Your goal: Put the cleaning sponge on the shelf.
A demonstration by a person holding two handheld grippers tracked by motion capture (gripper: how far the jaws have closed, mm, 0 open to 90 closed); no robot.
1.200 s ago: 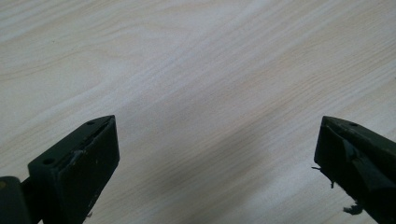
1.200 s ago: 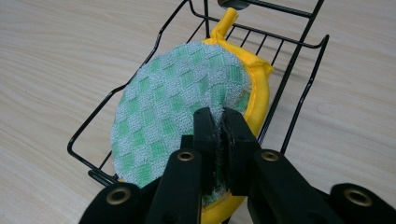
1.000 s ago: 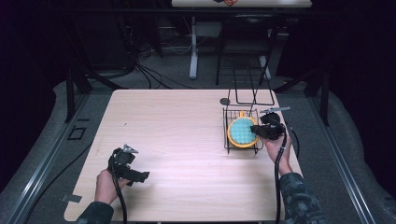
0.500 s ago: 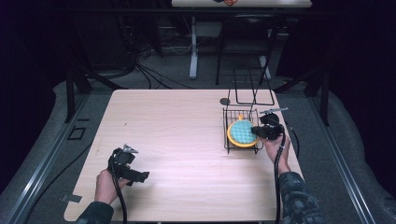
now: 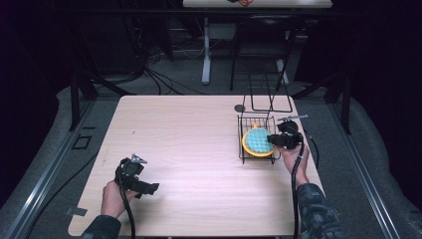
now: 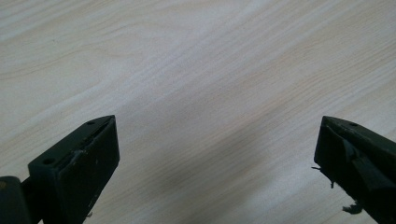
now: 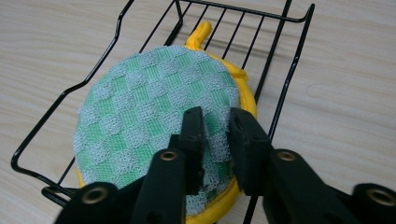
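1. The right tool (image 7: 217, 116) sits low over the near edge of the round green scrub pad (image 7: 154, 102), which lies inside the wire basket (image 5: 256, 117), tilted against the basket's right side with its yellow rim on the wires. The jaws have just been opening and now stand slightly apart, with a strip of the pad's mesh in the gap between them, and they do not seem to press on it
2. Snagging looks like the main risk: if the loose mesh catches on a jaw edge, pulling the tool back out of the basket could drag the pad up with it or flip it over the basket's low side
3. The gap is narrow, so a withdrawal before the jaws part further might tug the light basket across the worktop (image 5: 189, 139)
4. The pad leans rather than lies flat, so a nudge from the tool could slide it down through the wide bars on the basket's right side
5. The left tool (image 6: 218, 120), well to the left of the basket and nearer the person, has its jaws wide apart over bare wood with nothing between them, so it cannot steady the basket if it shifts
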